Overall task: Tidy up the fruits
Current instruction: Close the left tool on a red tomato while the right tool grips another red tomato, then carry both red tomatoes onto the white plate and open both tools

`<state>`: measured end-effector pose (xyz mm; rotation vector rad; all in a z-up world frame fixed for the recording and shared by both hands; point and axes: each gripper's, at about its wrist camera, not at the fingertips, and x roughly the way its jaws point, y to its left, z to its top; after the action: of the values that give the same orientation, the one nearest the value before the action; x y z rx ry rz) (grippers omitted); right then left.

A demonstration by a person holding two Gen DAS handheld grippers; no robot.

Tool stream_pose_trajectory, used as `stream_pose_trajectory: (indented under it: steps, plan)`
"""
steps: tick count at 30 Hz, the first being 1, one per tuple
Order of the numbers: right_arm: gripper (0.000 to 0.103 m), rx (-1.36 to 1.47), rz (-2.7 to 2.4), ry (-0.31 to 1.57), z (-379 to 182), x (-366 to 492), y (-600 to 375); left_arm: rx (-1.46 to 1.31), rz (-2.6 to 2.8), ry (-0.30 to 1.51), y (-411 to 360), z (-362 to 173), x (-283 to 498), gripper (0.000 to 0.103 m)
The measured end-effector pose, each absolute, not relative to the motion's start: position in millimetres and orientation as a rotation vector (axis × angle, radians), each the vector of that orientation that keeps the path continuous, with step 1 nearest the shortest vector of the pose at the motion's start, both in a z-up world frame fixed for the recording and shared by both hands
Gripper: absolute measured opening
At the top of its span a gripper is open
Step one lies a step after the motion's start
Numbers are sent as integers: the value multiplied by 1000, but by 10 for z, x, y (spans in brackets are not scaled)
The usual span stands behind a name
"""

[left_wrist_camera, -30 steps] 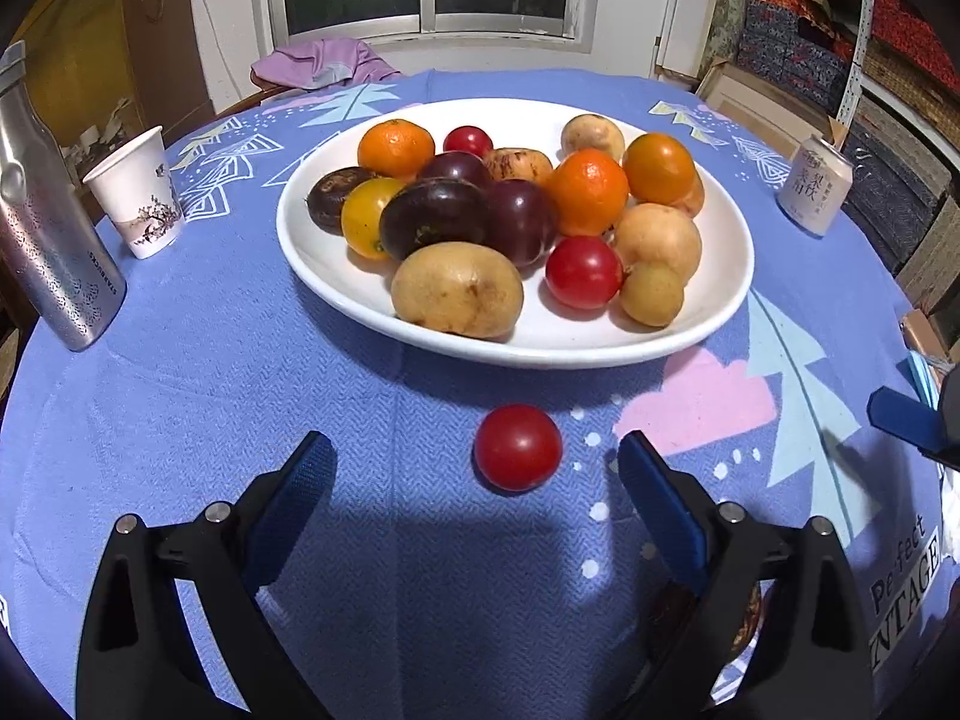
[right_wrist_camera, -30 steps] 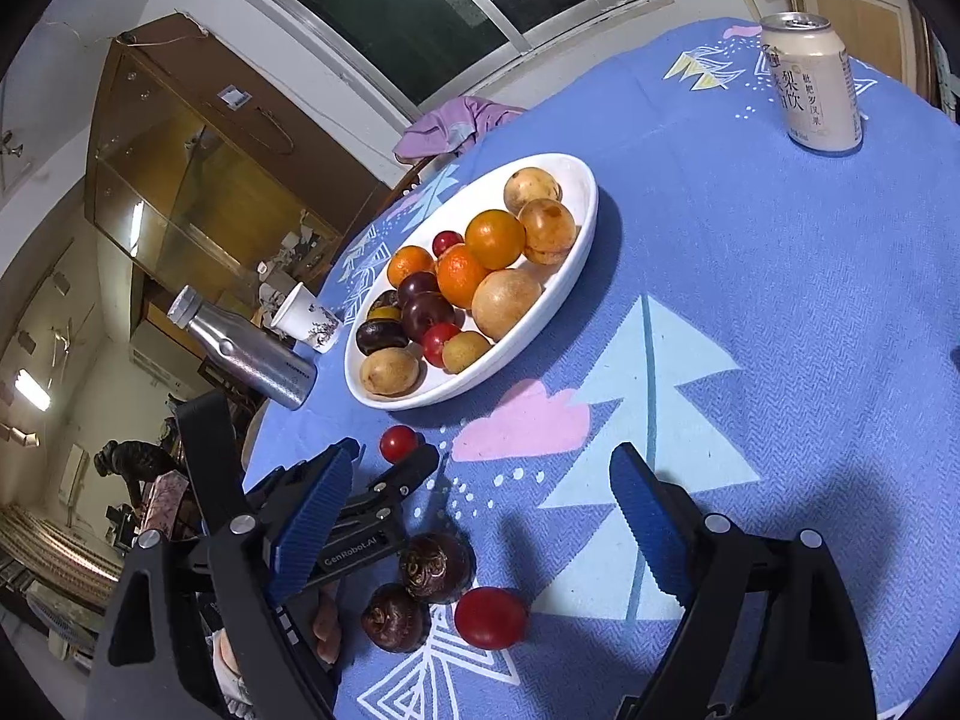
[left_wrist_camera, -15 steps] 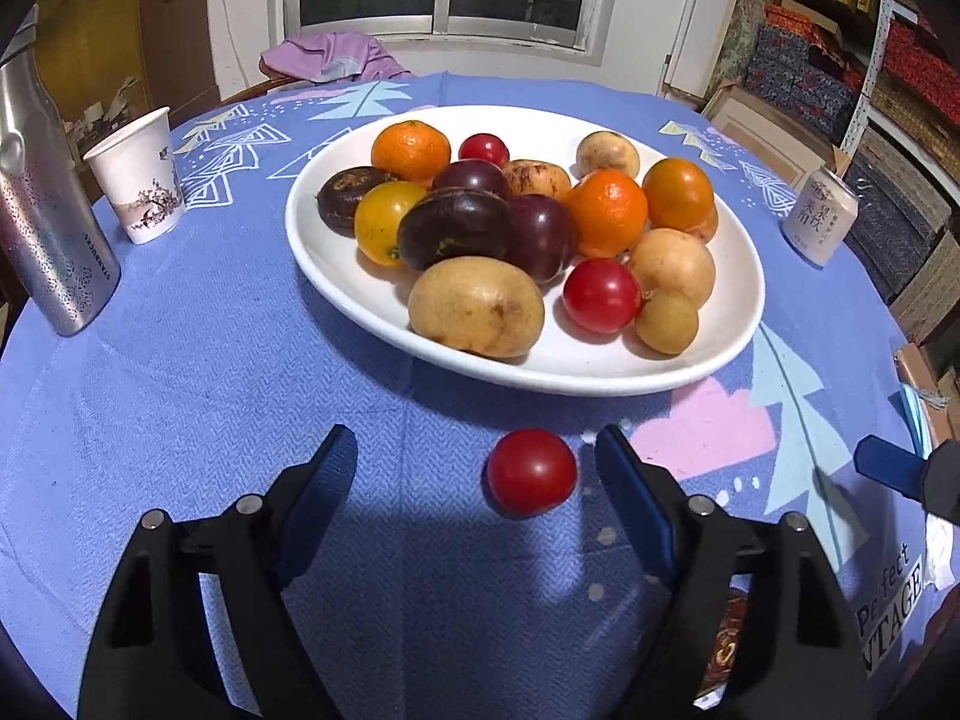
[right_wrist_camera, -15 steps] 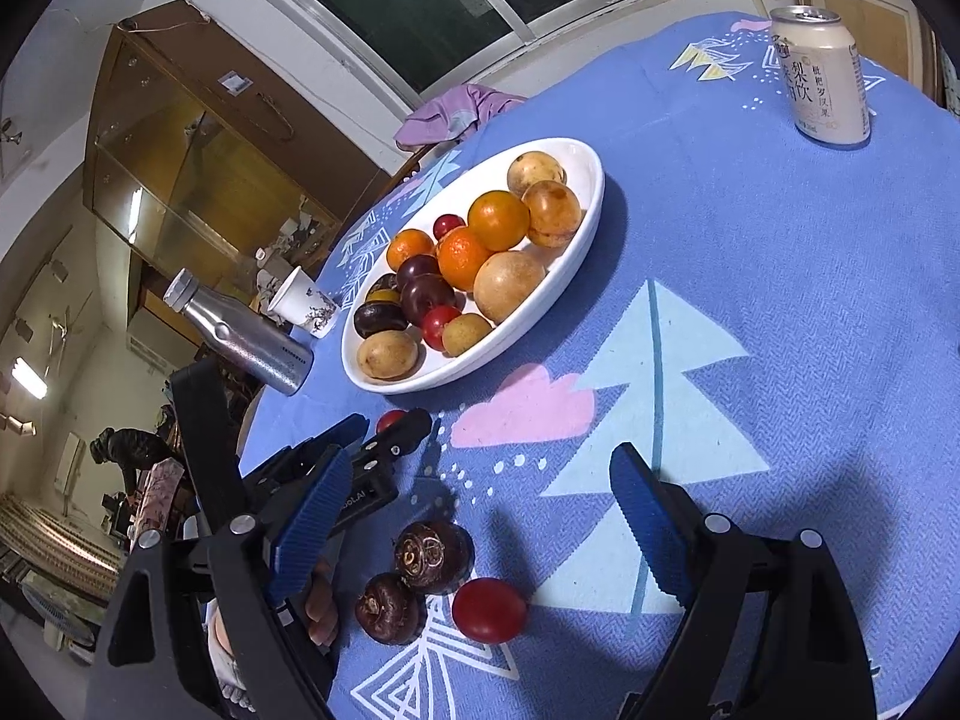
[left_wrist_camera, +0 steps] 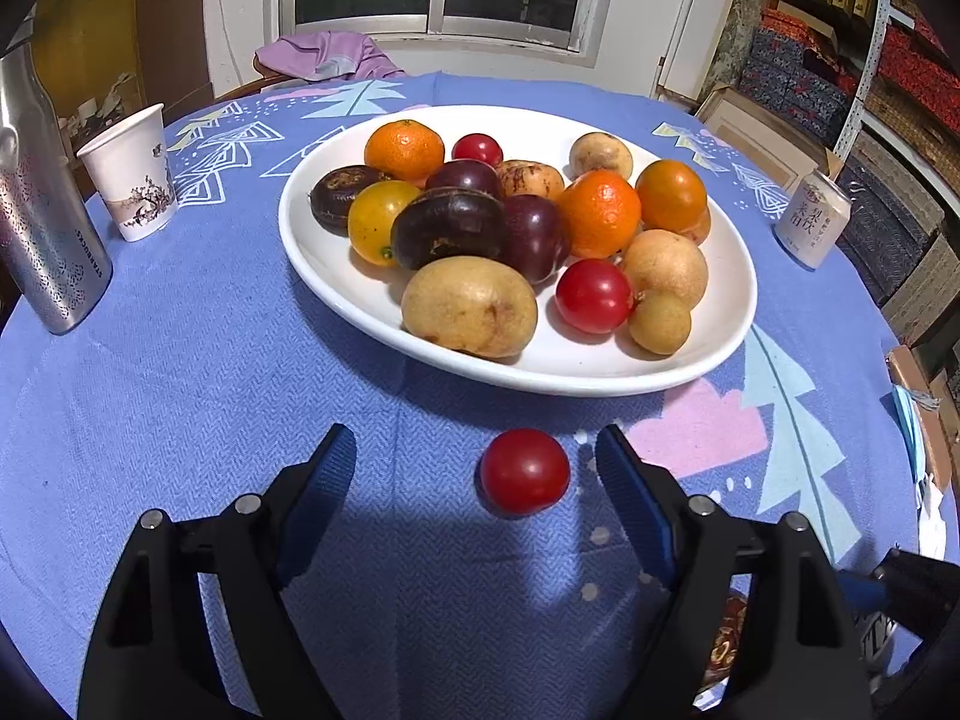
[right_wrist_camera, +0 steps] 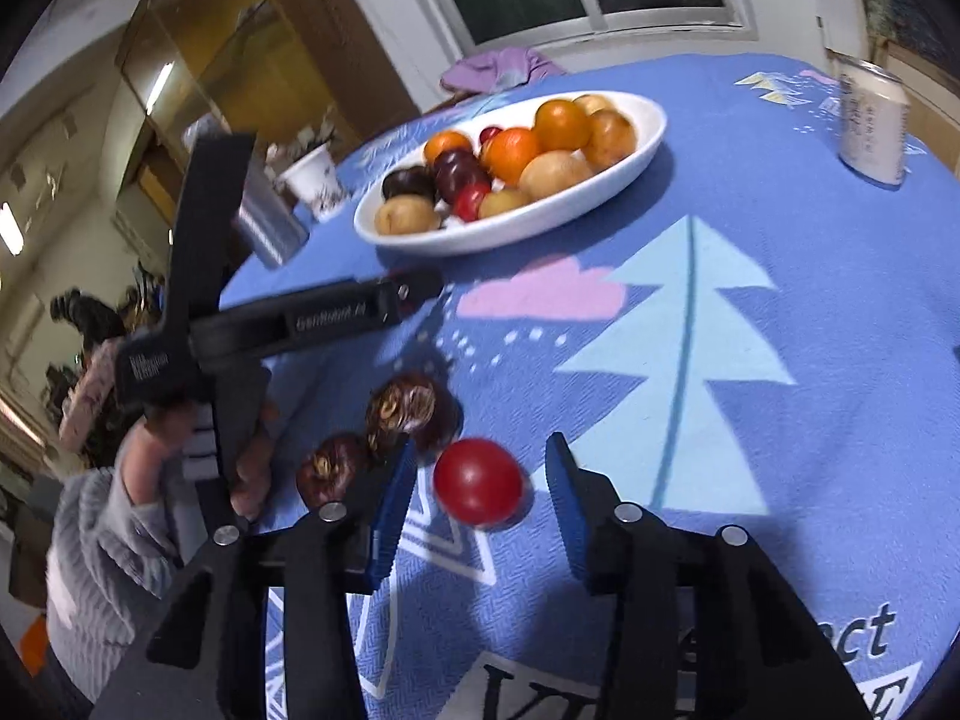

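The left wrist view is taken from low over the table [left_wrist_camera: 180, 420], angled down along the left hand-held gripper [left_wrist_camera: 474, 480], and is faced toward the window — the white plate [left_wrist_camera: 312, 252] is seen close, at frame centre. The right wrist view is taken from farther to one side, tilted, with the plate [right_wrist_camera: 600, 180] pushed to the upper middle. Shared by both are the plate, the can [left_wrist_camera: 813, 222] [right_wrist_camera: 870, 126] and the paper cup [left_wrist_camera: 132, 174] [right_wrist_camera: 312, 180].
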<state>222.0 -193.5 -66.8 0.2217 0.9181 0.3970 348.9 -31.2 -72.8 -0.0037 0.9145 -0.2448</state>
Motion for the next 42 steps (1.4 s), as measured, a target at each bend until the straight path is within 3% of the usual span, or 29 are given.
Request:
stream_pose_trajectory:
  steps: [2,6,9,14,20,22,37,42]
  plan:
    - [44,195,405,920,-672,2206,-1885,-5,-245,914,-313,-727,3489,80]
    - [32,203,389,921,-699,2207,-1906,-5,-258,915,-322,-725,3478,80]
    - [31,173,391,914,-694,2182,-1873,3,-279,917,-338,-715,3452,79]
    - [31,200,397,921,-692,2195,-1913,-9,-327,923,-362,-677,3441,42]
    - [31,202,399,925,-695,2198,-1912,68,-310,905,-477,-699,3381,37]
    - [31,202,399,925,-696,2198,-1913,88,-303,901,-494,-704,3360,26]
    - [31,279,431,903,-655,2195,-2014,17,-290,824,-151,-489,2705,25]
    - [31,277,413,813,-477,2046,-2090,5,-285,756,-10,-354,2285,25]
